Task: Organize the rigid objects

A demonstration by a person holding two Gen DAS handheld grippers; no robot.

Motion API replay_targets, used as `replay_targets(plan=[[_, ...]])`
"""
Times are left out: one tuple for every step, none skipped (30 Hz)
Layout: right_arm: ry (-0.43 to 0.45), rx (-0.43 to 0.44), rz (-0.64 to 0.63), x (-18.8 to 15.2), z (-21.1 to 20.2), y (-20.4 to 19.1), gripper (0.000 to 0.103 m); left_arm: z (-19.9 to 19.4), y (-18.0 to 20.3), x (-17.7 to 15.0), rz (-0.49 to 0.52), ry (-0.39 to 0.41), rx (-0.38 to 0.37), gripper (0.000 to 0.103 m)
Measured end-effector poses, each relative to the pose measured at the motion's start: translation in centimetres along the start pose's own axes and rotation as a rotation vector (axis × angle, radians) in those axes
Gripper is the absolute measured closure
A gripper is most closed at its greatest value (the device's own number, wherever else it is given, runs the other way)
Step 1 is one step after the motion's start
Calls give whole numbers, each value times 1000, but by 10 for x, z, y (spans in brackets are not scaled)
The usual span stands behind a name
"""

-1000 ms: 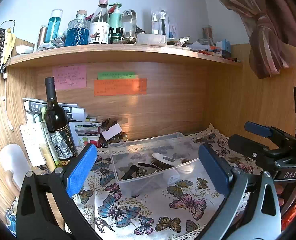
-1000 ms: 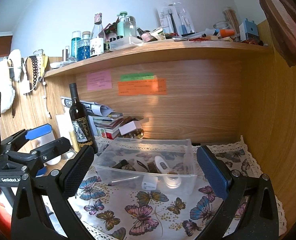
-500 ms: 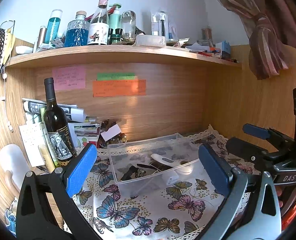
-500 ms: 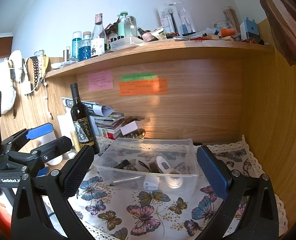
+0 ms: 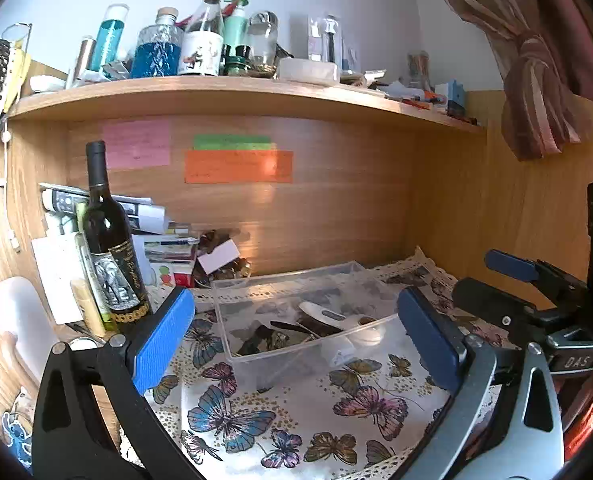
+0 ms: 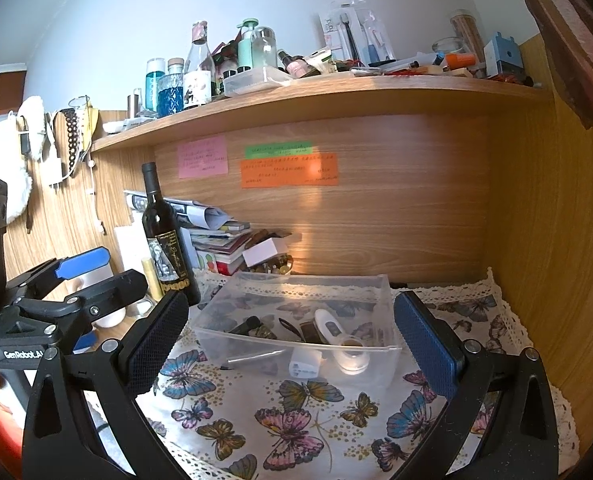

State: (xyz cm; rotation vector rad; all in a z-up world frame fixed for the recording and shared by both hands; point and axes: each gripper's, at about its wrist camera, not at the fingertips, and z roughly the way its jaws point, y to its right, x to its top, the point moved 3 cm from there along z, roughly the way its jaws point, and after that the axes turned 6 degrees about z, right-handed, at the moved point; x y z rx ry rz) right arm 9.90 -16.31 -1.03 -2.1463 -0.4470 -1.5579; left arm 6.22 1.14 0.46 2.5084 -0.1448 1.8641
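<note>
A clear plastic bin (image 5: 256,356) (image 6: 384,292) stands on the butterfly cloth (image 5: 296,412) (image 6: 296,412). It holds a white thermometer (image 5: 328,316) (image 6: 330,326), a small white box (image 6: 304,362), a pen (image 6: 252,357) and several dark small items (image 5: 264,338). My left gripper (image 5: 294,336) is open and empty, in front of the bin. My right gripper (image 6: 292,340) is open and empty, also in front of the bin. Each gripper shows in the other's view, the left one at the left edge (image 6: 80,280) and the right one at the right edge (image 5: 508,284).
A dark wine bottle (image 5: 110,248) (image 6: 166,244) stands left of the bin beside stacked books and papers (image 6: 216,240). A white jug (image 5: 16,328) is at far left. A crowded shelf (image 5: 216,92) runs overhead. Wooden walls close the back and right.
Both grippers have drifted slightly; the bin sits a little lower and nearer in both views. Both stay open and empty.
</note>
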Motion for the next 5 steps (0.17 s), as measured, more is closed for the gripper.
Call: replay_targets(plan=[[-1, 1, 1, 0, 1, 0, 0, 0, 0, 0, 0, 0, -3, 0], [-3, 2, 2, 0, 1, 1, 0, -1, 0, 0, 2, 2, -5, 0], [-4, 4, 3, 0, 2, 1, 0, -1, 1, -1, 6, 5, -5, 0], [-5, 5, 3, 0, 2, 2, 0, -2, 1, -1, 9, 5, -6, 0], [-6, 7, 4, 0, 3, 2, 0, -2, 2, -1, 12, 6, -6, 0]])
